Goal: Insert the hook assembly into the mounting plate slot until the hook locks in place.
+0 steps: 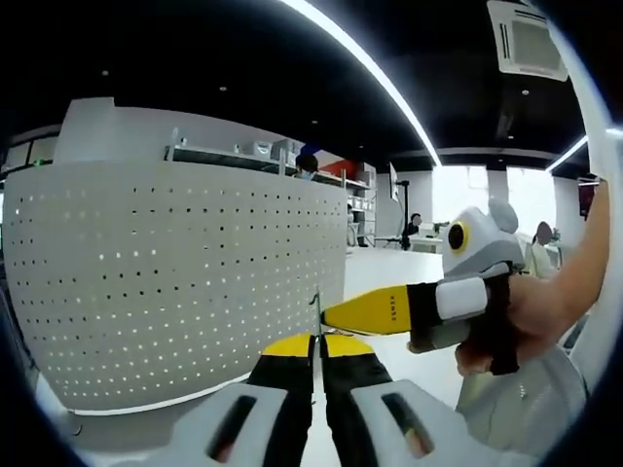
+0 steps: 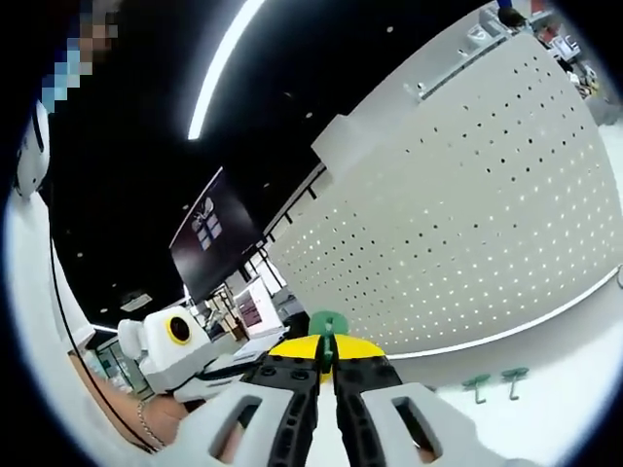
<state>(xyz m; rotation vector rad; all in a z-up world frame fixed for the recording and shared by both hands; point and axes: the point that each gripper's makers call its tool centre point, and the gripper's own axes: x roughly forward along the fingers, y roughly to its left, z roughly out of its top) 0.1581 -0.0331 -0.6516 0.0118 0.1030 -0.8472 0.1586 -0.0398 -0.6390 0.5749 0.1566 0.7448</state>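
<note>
My right tongs (image 2: 326,365) pinch a green hook (image 2: 326,326); left tongs (image 1: 316,352) pressed together, nearest the pegboard (image 1: 175,282) dead ahead; 2 hooks (image 2: 494,381) lie aside.

**Yellow-tipped tongs on pale grey bodies**

The left tongs (image 1: 313,342) have two black ribbed jaws capped with yellow tips, set into a light grey moulded body with two dark oblong slots. The right tongs (image 2: 328,352) are built alike: black jaws, yellow tips, pale grey shell with slotted openings. Seen from the side in the left gripper view, the right tongs show a long yellow jaw with small dark lettering, a black section and a white band. A thin bracelet (image 2: 146,420) circles the person's wrist.
</note>
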